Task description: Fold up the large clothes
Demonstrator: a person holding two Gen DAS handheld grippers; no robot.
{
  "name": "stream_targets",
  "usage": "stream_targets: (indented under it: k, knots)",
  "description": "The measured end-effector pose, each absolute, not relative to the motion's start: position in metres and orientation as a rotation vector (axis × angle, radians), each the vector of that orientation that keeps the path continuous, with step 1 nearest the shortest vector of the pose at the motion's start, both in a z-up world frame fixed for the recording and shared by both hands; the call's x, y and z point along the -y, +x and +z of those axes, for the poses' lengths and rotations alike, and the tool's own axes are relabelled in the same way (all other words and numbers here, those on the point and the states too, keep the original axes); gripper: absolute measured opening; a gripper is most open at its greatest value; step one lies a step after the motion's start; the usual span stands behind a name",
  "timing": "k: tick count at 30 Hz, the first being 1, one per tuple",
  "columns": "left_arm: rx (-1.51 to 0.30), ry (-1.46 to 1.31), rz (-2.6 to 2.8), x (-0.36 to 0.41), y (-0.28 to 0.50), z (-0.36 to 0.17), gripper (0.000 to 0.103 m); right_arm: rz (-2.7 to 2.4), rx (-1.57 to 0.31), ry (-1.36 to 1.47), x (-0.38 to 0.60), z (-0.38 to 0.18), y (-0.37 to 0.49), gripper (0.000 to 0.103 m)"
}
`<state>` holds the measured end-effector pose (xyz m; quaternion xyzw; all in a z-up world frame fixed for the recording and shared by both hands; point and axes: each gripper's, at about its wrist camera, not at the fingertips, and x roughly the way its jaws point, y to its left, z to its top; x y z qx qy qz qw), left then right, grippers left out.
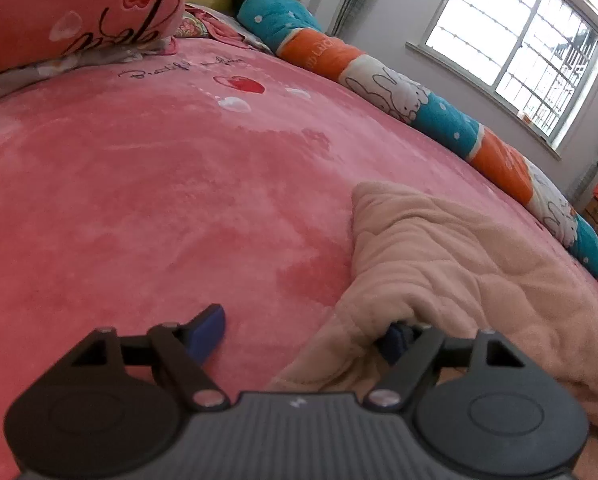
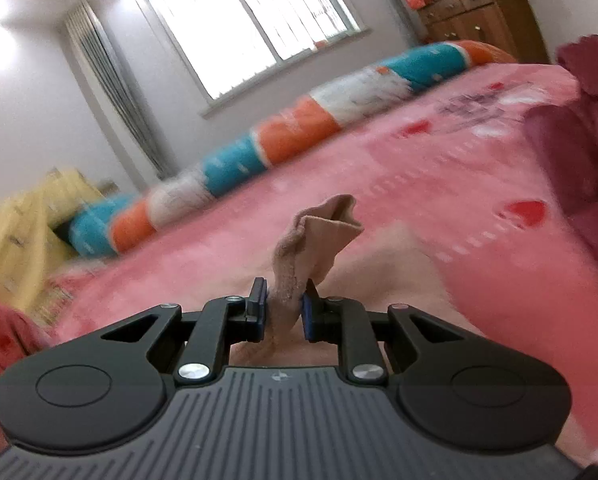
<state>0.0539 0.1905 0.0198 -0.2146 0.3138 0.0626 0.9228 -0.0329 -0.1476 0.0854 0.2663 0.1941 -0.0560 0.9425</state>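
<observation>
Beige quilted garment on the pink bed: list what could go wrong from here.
1. The right hand-held gripper pinches only a narrow bunched corner of the beige garment; a pull may slip it free.
2. The left hand-held gripper is open, with one finger tucked under a fold and nothing clamped, so that side may drag across the pink bed cover and crease.

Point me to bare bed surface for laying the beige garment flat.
Free: the pink blanket between the heart pillow and the beige garment. Crowded: far edge, along the striped bolster, and the dark red pile in the right wrist view.
</observation>
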Motion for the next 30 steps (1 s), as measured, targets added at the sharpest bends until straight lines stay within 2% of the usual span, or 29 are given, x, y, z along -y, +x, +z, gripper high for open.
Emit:
stream_targets:
  k: [4, 7, 8, 9, 11, 19, 24, 30]
  knots:
    - [-0.654, -0.424, 0.127, -0.190, 0.054, 0.020, 0.080, -0.152, -0.493, 0.544, 0.163, 0.057, -0.021, 0.024]
    - [-0.652, -0.427, 0.130, -0.191, 0.054, 0.020, 0.080, -0.146, -0.498, 0.533, 0.165, 0.060, -0.023, 0.040]
    - [-0.649, -0.422, 0.132, -0.189, 0.054, 0.021, 0.080, -0.151, -0.494, 0.520, 0.162, 0.065, -0.027, 0.059]
    - [-0.646, -0.419, 0.132, -0.188, 0.052, 0.021, 0.080, -0.166, -0.486, 0.499, 0.162, 0.070, -0.030, 0.084]
    - [-0.638, -0.425, 0.130, -0.189, 0.050, 0.021, 0.080, -0.186, -0.454, 0.464, 0.157, 0.078, -0.039, 0.102]
    - [-0.622, -0.444, 0.141, -0.190, 0.046, 0.020, 0.080, -0.123, -0.346, 0.257, 0.130, 0.115, -0.044, 0.102]
    - [-0.626, -0.465, 0.145, -0.193, 0.046, 0.018, 0.081, 0.024, -0.377, 0.166, 0.088, 0.115, 0.008, 0.099]
    - [-0.624, -0.479, 0.155, -0.196, 0.045, 0.017, 0.081, 0.080, -0.517, 0.012, 0.044, 0.085, 0.075, 0.094]
